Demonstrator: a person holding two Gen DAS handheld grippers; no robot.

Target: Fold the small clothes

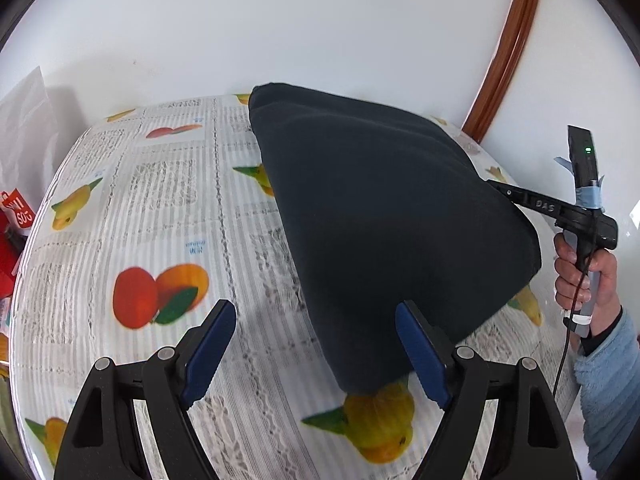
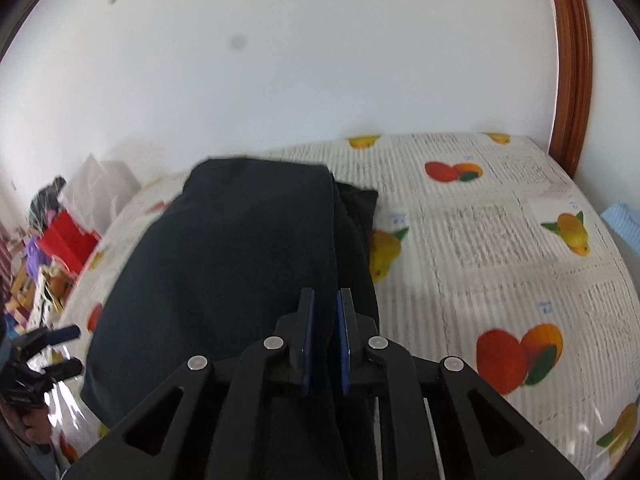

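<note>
A dark navy garment [image 1: 376, 208] is lifted off the fruit-print tablecloth [image 1: 160, 208], hanging as a broad sheet with its lower tip near the cloth. My right gripper [image 2: 325, 312] is shut on the garment's [image 2: 224, 264] edge, the fabric pinched between its blue pads [image 2: 343, 344]. In the left wrist view that right gripper [image 1: 496, 186] reaches in from the right, held by a hand [image 1: 580, 276] in a light blue sleeve. My left gripper [image 1: 316, 320] stands open just above the table, its right pad [image 1: 420, 356] beside the garment's lower edge, nothing between the pads.
A white wall and a brown door frame [image 1: 508, 40] stand behind the table. Red bags and plastic wrap [image 2: 68, 236] crowd the floor past the table's left side. A light blue cloth [image 2: 622, 220] lies at the right edge.
</note>
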